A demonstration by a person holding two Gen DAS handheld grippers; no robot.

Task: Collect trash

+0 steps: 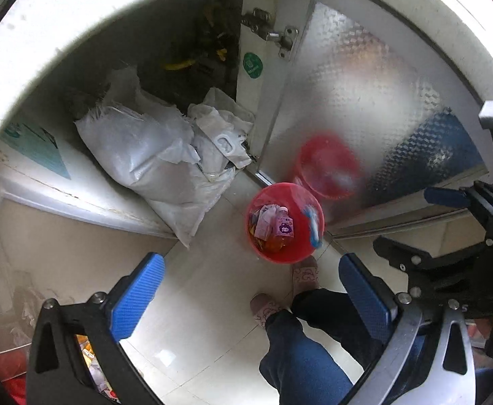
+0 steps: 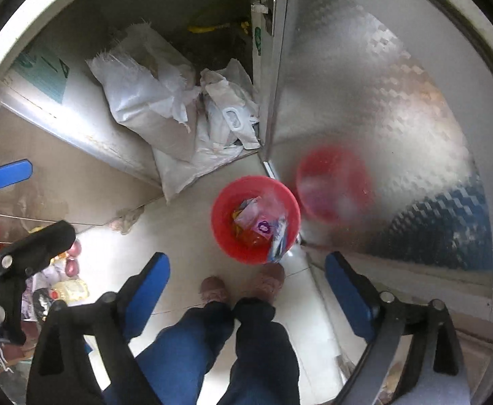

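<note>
Now, both wide, empty claws, left claw [image 1: 251, 295] and right claw [image 2: 248, 292], hover above the red bin [image 1: 285, 222]; descend straight, grip its rim squarely.

Trash-filled bucket [image 1: 285, 224] on floor [image 1: 209, 303] (sacks [image 1: 145, 158] behind, left)

- Your left wrist cam looks steeply down from standing height at the floor [image 1: 192, 303].
- Right one too, from just beside it.
- Both share the red bucket [image 1: 285, 224] [image 2: 255, 219] and your slippers.

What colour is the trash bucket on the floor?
Red; the bucket shows most sharply in the left wrist view.
</note>
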